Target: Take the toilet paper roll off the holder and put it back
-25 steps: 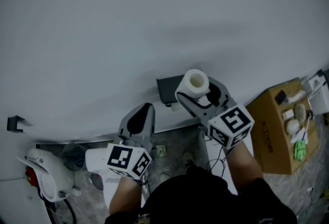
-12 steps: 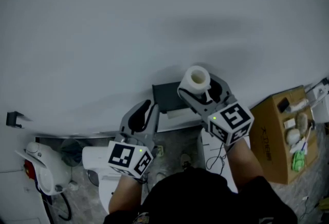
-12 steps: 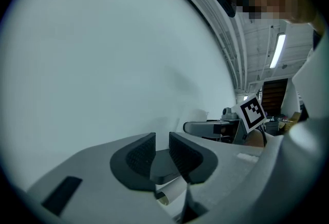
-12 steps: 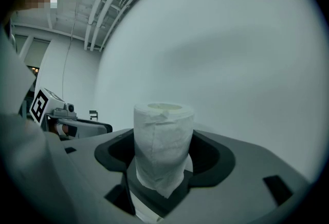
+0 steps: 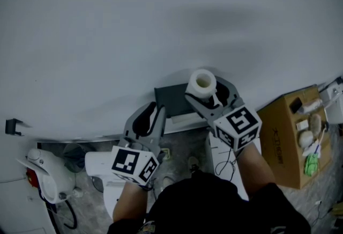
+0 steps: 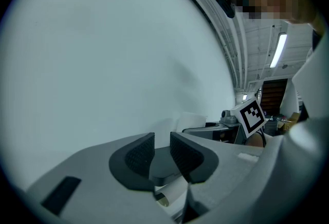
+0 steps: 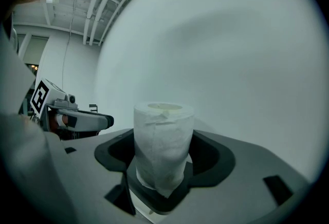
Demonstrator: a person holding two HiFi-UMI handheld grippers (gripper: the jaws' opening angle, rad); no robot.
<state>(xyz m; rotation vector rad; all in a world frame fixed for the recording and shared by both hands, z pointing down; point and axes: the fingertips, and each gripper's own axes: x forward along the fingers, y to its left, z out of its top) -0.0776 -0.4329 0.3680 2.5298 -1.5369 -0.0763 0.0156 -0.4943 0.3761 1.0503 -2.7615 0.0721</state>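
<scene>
The white toilet paper roll (image 5: 202, 82) stands upright with its hollow core facing up, off its mount and close in front of the plain white wall (image 5: 134, 29). It sits between the two grey jaws of the right gripper (image 5: 209, 96). In the right gripper view the roll (image 7: 163, 146) fills the gap, and the dark pads (image 7: 208, 153) press on it from both sides. The jaws stand wide because the roll is wide. About half of the roll rises above them.

Just to the left of the roll and a little lower, the dark grey, flat rectangular holder (image 5: 170, 100) is fixed to the wall, with a pale strip under it. The roll is beside the holder, not on it.

The left gripper (image 5: 151, 115) points at the holder's left end. Its jaws are a narrow slot apart and have just been opening. The left gripper view shows its ribbed pads (image 6: 140, 153) bare, with only a dark flat edge lying low in the gap beyond them, and I cannot tell whether that edge touches them. Each gripper carries a white marker cube (image 5: 238, 128) with black squares, and the person's forearms run back from these to dark clothing.

On the floor to the right stands an open brown cardboard box (image 5: 284, 141) with small things inside. A white machine with a red part (image 5: 45, 179) sits at the lower left.
</scene>
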